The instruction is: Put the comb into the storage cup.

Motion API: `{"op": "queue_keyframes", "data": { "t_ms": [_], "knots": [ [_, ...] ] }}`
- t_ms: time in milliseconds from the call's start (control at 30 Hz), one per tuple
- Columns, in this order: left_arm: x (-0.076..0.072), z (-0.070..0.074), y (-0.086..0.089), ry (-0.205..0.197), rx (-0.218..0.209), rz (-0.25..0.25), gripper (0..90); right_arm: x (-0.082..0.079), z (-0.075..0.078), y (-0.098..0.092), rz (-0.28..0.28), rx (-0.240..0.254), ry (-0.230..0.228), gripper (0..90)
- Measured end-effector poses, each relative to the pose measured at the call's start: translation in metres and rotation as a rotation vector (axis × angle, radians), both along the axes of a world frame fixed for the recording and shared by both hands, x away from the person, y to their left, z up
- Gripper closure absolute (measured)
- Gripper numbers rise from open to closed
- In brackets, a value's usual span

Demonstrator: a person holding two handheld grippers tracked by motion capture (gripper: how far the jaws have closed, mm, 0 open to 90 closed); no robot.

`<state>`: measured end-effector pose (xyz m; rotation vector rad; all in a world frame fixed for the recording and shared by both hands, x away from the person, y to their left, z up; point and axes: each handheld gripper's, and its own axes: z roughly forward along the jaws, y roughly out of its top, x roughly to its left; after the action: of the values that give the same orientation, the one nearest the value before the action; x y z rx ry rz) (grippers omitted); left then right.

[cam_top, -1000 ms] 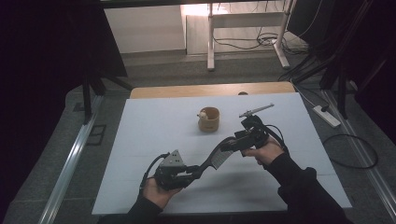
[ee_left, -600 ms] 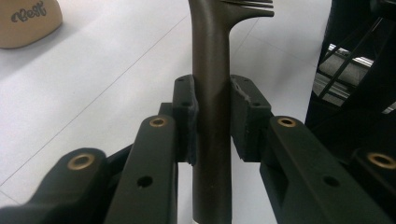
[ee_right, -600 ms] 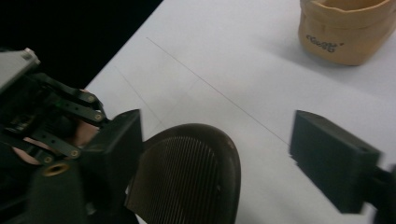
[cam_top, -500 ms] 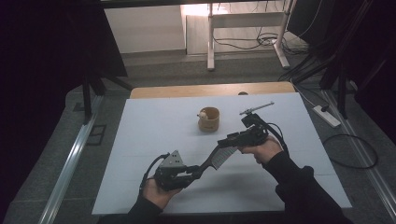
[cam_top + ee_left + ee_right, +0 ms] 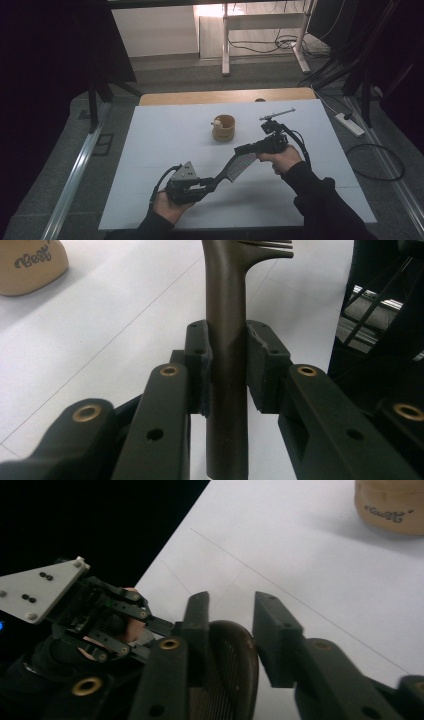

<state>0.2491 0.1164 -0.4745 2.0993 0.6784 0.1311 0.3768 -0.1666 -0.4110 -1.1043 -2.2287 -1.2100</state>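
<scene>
In the high view, a person is holding a gripper in each hand over a white table (image 5: 150, 150), with the left gripper (image 5: 207, 186) sitting low and left of centre and the right gripper (image 5: 243, 149) sitting just right of centre. A dark comb (image 5: 233, 167) is stretching between them across the middle of the frame. In the left gripper view, the two black jaws are pressing on either side of the comb's handle (image 5: 226, 340) at the centre, clamped onto it, while the toothed end is running off the top edge. In the right gripper view, the jaws are standing apart on either side of the comb's rounded toothed end (image 5: 227, 675) at the lower centre; the left jaw is lying against it, and the right jaw is showing a gap. A tan cup (image 5: 223, 127) is standing on the table above centre in the high view, well apart from both grippers, and is appearing at the upper left of the left gripper view and the upper right of the right gripper view.
</scene>
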Motion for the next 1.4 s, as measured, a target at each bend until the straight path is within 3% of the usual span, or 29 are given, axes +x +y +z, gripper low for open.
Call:
{"op": "queue_keyframes", "data": {
  "t_ms": [100,200,233,400,533,700,967,1200,1400],
  "knots": [
    [0.000,-0.001,0.000,0.004,-0.001,-0.003,72.3,0.000,0.000,0.000,0.001,0.018,0.006,75.9],
    [0.001,-0.002,0.000,0.007,0.000,-0.008,72.3,0.001,-0.002,-0.002,0.000,0.050,0.043,79.6],
    [0.001,-0.002,0.000,0.009,0.002,-0.010,72.2,0.002,-0.003,-0.003,-0.002,0.077,0.080,82.0],
    [0.002,-0.005,-0.002,0.011,0.021,-0.017,72.1,0.003,-0.006,-0.004,0.000,0.116,0.128,84.3],
    [0.003,-0.006,-0.001,0.018,0.004,-0.021,71.8,0.002,-0.006,-0.003,0.001,0.126,0.137,84.7],
    [0.005,-0.007,0.002,0.038,-0.025,-0.012,68.8,0.002,-0.004,-0.004,0.003,0.137,0.131,84.7],
    [0.008,-0.010,0.007,0.085,-0.048,-0.008,51.3,0.003,-0.003,-0.007,-0.003,0.130,0.094,84.7],
    [0.007,-0.009,0.011,0.062,-0.031,0.015,39.1,0.003,-0.001,-0.010,-0.003,0.139,0.060,84.7],
    [0.007,-0.010,0.014,0.081,-0.020,0.016,29.3,0.005,0.000,-0.012,-0.017,0.135,0.051,84.6]
  ]
}}
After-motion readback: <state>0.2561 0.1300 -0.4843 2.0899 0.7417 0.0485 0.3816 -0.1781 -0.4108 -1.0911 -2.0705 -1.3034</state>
